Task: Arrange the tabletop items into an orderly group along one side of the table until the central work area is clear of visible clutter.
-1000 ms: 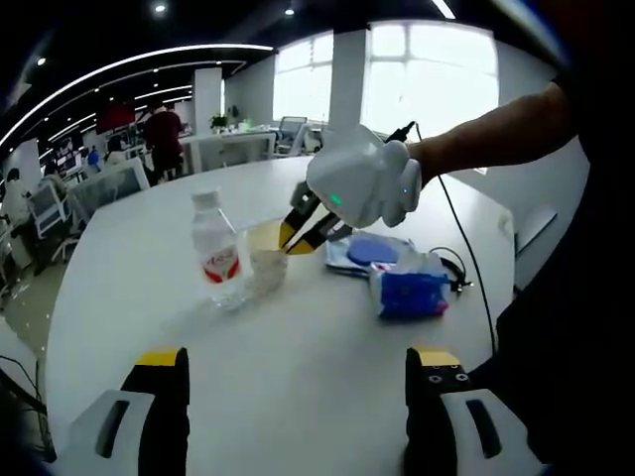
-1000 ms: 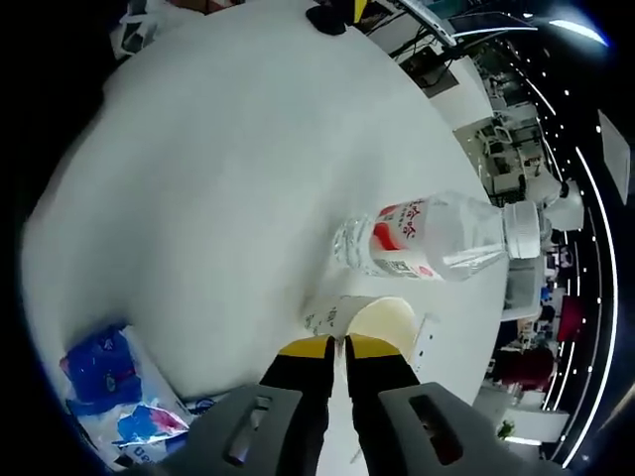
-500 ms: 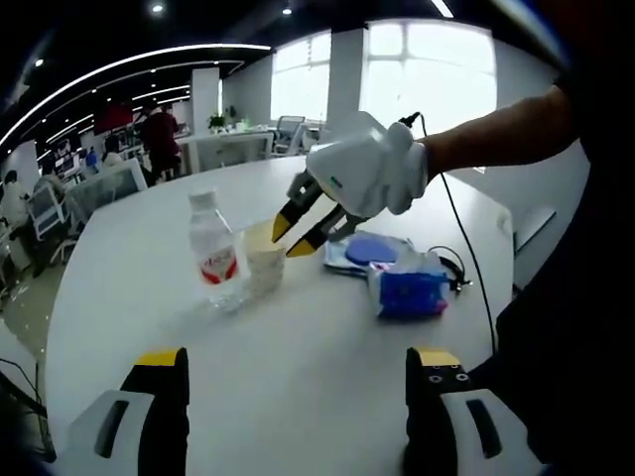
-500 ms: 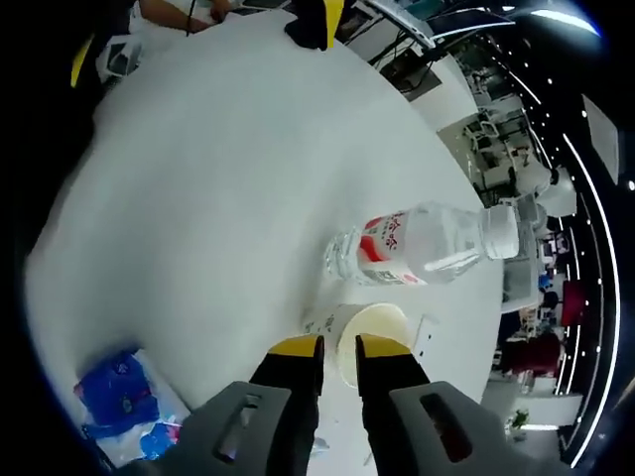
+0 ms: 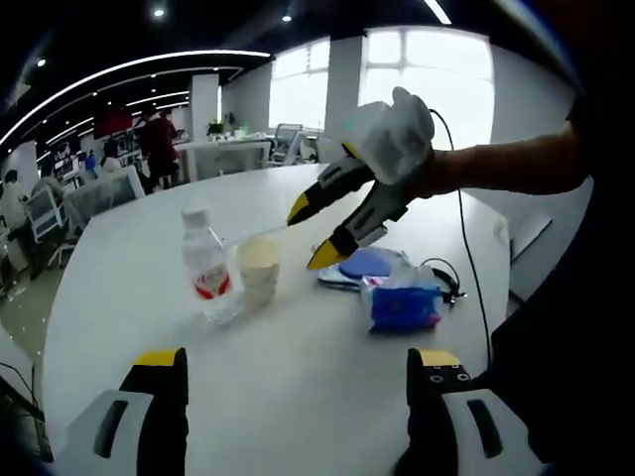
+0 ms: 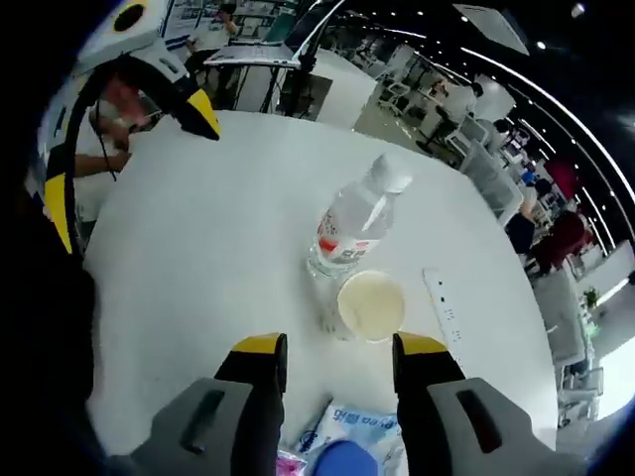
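Cup (image 6: 369, 305) and bottle (image 6: 349, 224) touching, both my tongs (image 6: 337, 360) released.
I am judging the cup light and crushable, best pinched gently at its rim; left tongs (image 5: 298, 362) are hanging spread well short of it.

Open-plan office: desk rows (image 5: 233, 149), office chairs (image 6: 481, 169), strip ceiling lights (image 5: 129, 67).

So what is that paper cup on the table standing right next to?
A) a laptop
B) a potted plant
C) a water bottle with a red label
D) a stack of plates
C: the paper cup stands upright right beside the water bottle with the red label, and the left gripper view shows the same pairing.
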`<action>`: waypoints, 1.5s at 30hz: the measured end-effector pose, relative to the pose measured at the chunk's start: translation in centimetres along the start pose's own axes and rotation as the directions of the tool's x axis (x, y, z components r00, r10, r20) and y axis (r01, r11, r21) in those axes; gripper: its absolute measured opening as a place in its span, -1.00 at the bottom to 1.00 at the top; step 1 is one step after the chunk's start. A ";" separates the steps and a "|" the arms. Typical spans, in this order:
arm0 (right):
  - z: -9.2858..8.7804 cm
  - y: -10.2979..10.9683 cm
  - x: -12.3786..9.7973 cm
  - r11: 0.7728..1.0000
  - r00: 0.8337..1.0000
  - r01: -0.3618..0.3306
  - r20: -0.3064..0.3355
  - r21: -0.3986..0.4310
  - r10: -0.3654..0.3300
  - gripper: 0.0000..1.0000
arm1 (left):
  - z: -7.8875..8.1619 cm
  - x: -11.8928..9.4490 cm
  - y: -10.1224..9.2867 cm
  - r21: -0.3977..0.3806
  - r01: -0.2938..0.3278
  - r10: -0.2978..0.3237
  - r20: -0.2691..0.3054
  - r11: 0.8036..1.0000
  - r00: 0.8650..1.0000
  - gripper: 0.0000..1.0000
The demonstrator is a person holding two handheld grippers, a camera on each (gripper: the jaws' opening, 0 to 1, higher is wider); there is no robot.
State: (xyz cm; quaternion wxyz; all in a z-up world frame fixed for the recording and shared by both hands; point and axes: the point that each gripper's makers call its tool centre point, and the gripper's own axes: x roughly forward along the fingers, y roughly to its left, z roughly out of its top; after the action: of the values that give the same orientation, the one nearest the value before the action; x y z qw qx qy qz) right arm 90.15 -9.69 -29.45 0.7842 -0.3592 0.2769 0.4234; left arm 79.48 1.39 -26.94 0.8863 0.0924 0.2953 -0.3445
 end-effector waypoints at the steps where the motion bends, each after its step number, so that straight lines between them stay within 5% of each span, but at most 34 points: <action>1: -0.3 0.0 -0.4 0.999 1.000 0.006 0.013 0.042 -0.007 -0.11 | 0.1 0.0 -0.1 -0.003 0.002 -0.002 0.005 1.000 1.000 0.80; 9: -2.3 -0.4 -3.4 0.954 0.994 0.054 0.073 0.295 -0.079 0.25 | 0.6 -0.2 -0.8 -0.028 0.004 -0.004 0.027 1.000 1.000 0.83; 19: -4.7 -1.1 -8.7 0.877 0.971 0.108 0.139 0.469 -0.194 0.58 | 2.2 0.1 -1.5 -0.043 0.009 -0.005 0.075 0.999 0.997 0.88; 45: -15.8 1.1 -18.7 0.687 0.928 0.206 0.084 0.697 -0.364 0.99 | 3.4 0.2 -2.4 -0.035 0.030 -0.027 0.086 0.999 0.996 0.96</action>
State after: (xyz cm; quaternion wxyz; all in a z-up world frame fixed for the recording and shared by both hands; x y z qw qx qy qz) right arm 78.02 -30.58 -25.33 0.9420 -0.0398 0.2653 0.2017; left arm 79.58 -1.71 -24.22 0.8947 0.0571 0.2646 -0.3554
